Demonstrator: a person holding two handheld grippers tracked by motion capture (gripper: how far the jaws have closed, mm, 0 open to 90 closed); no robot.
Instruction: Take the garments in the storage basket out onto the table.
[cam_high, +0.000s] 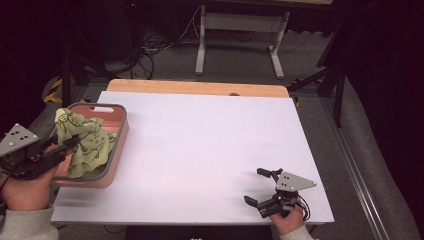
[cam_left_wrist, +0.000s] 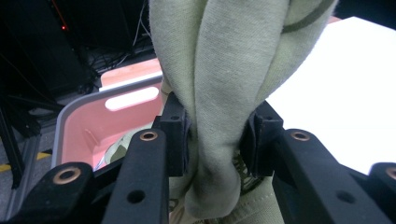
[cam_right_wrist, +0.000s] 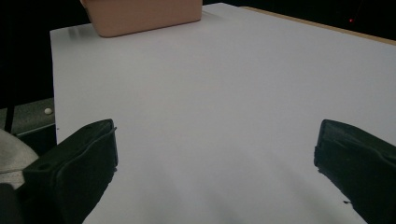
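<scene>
Cloth (cam_high: 82, 142) is clamped in the left gripper (cam_high: 65, 146) jaws, bunched up over the pink bin (cam_high: 119, 145), so it's grabbed but not pulled out yet. Right gripper (cam_high: 264, 187) is parked well right of the bin on the counter (cam_high: 200, 150), jaws apart.

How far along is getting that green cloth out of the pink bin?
Done: the left gripper is shut on the green cloth. In hand: part of the cloth is raised above the pink bin, the rest inside. Left: clearing the bin. The right gripper rests open on the white table.
</scene>
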